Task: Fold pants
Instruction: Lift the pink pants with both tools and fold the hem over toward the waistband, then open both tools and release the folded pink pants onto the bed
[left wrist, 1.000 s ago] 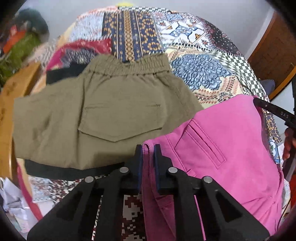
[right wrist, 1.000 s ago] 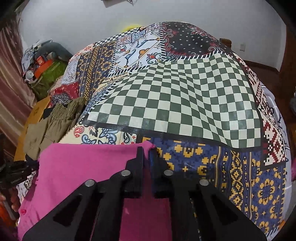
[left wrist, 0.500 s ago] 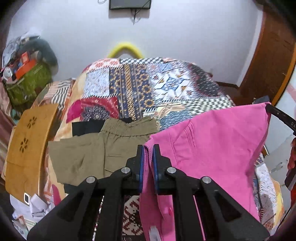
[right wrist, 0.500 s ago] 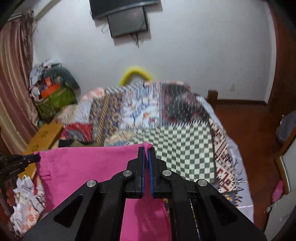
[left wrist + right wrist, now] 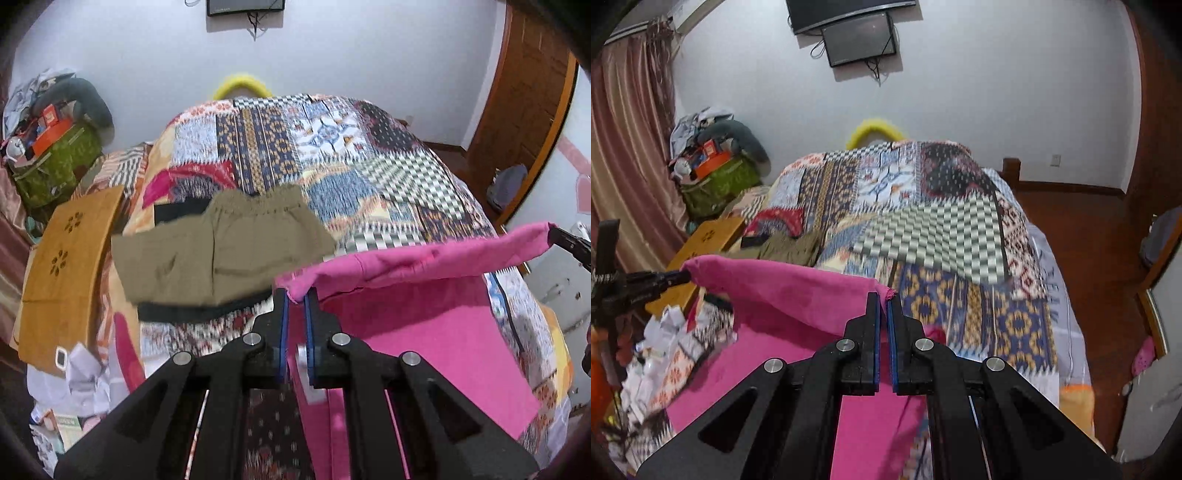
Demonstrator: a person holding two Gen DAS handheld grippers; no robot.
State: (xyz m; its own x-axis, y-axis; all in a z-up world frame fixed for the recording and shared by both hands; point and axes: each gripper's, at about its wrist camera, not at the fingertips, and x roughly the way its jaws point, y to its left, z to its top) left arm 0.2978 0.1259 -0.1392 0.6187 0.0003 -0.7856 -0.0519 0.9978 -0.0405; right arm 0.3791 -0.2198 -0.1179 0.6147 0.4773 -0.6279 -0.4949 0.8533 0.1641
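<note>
Pink pants [image 5: 417, 328] hang stretched between my two grippers above the patchwork bed. My left gripper [image 5: 295, 299] is shut on one top corner of the pants. My right gripper [image 5: 883, 297] is shut on the other top corner; its tip also shows at the right edge of the left wrist view [image 5: 569, 242]. The pants [image 5: 783, 291] sag between the corners and their lower part drapes toward me over the bed edge. My left gripper shows at the left of the right wrist view [image 5: 676, 277].
Folded olive-green pants [image 5: 221, 251] lie on the bed's left side on top of a black garment [image 5: 195, 312]. A wooden board [image 5: 70, 266] leans at the bed's left. The patchwork quilt [image 5: 942, 240] covers the bed. Bags and clutter [image 5: 716, 173] sit by the wall; crumpled papers [image 5: 665, 343] lie lower left.
Both grippers lifted the pink pants off the bed and raised them. The pants went from lying flat to hanging, then their top edge tipped forward and lower over the bed.
</note>
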